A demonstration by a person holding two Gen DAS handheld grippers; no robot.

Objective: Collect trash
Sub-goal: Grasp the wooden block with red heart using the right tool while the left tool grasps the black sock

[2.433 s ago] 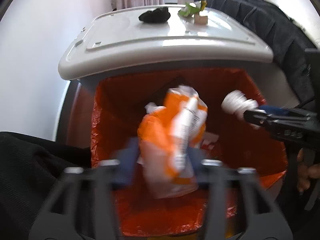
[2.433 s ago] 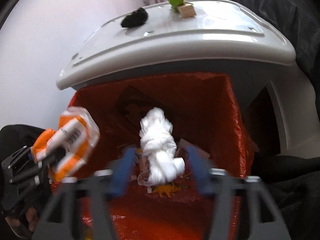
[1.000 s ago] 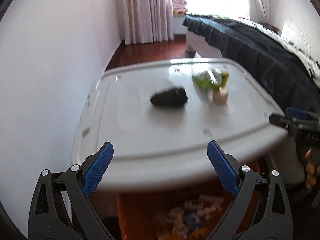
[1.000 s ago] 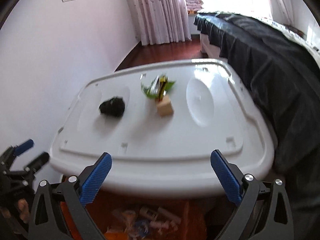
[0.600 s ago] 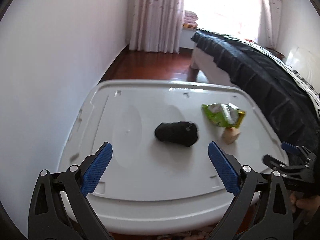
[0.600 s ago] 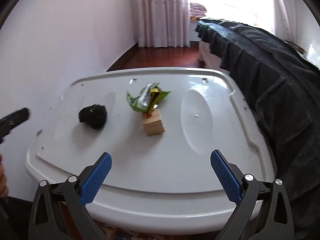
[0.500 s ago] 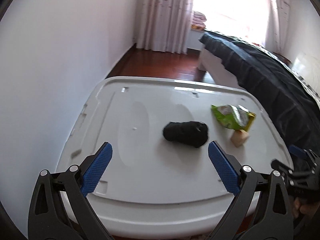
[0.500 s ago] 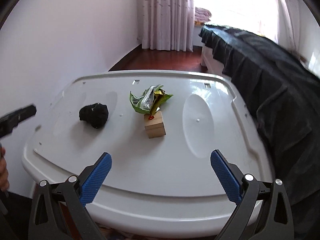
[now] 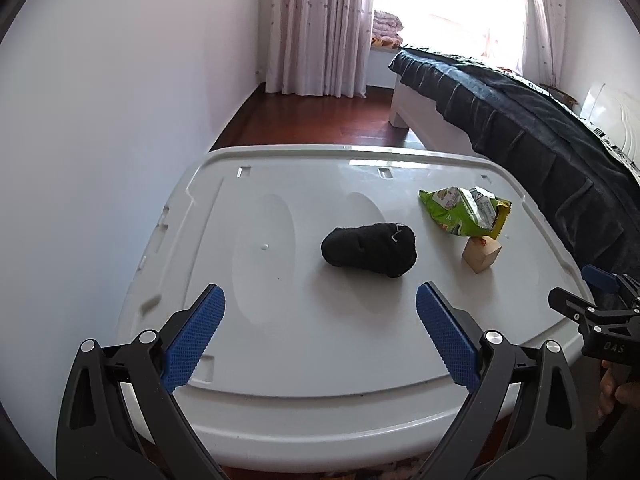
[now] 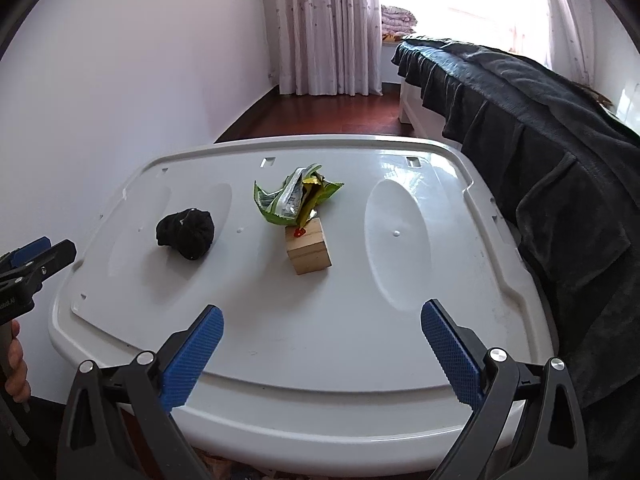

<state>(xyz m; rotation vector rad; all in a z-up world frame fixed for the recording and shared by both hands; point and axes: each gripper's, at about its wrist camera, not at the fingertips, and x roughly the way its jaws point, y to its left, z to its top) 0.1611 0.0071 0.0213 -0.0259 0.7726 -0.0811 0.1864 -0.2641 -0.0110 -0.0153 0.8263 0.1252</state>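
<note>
Hand-held gripper (image 10: 322, 322) short of wrapper (image 10: 294, 196)

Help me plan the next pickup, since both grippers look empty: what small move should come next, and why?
Probably ease the right gripper forward toward the green wrapper, which leans on the wooden block on the white lid. Its jaws stand wide open and empty, and the wrapper looks like the clearest trash left; the black bundle sits nearer the left gripper.
</note>
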